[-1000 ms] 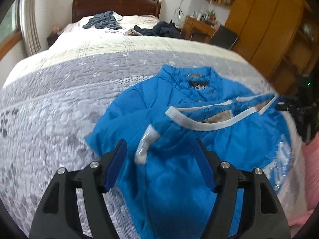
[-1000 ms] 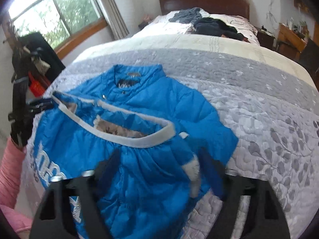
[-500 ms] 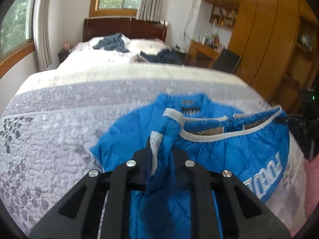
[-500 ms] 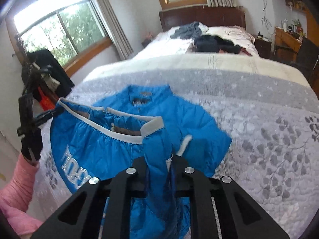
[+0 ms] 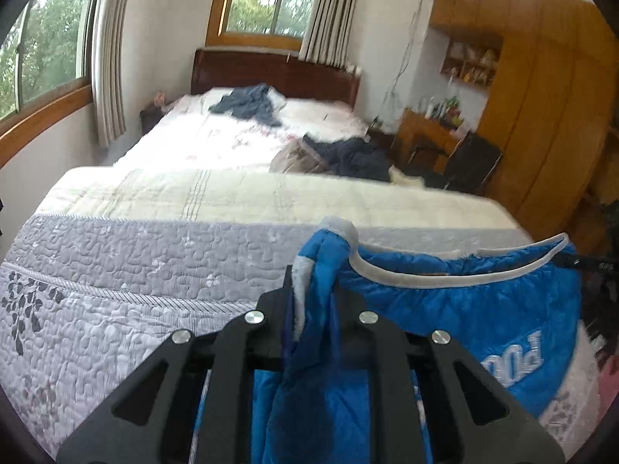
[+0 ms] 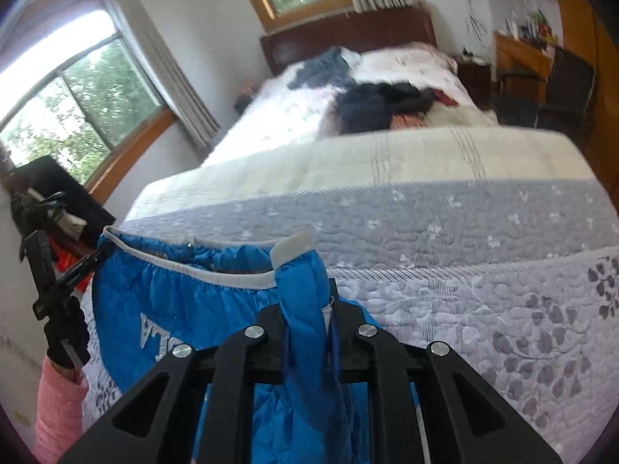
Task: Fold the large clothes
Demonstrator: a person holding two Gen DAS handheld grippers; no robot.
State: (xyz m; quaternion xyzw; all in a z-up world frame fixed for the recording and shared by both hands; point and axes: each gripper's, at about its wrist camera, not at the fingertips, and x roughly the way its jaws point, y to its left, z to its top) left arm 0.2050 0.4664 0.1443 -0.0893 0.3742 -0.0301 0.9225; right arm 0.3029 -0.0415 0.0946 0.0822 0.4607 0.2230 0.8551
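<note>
A bright blue quilted jacket (image 5: pixel 456 321) with a white-grey hem band and white lettering hangs lifted above the grey patterned bedspread (image 5: pixel 116 270). My left gripper (image 5: pixel 313 290) is shut on one hem corner of it. In the right wrist view the same jacket (image 6: pixel 193 294) stretches leftward, and my right gripper (image 6: pixel 309 297) is shut on the other hem corner, where a white band tab sticks up. The hem runs taut between the two grippers. The jacket's lower part is hidden behind the gripper bodies.
Dark clothes (image 5: pixel 247 104) and another dark heap (image 5: pixel 348 154) lie at the far end of the bed by the wooden headboard (image 5: pixel 271 73). A wooden wardrobe (image 5: pixel 541 116) and desk stand right. A pink sleeve (image 6: pixel 58 406) with a black glove holds the other gripper at left.
Both grippers went from open over the flat jacket to shut on its hem corners, then lifted. The jacket has risen off the bedspread and now hangs between them.
</note>
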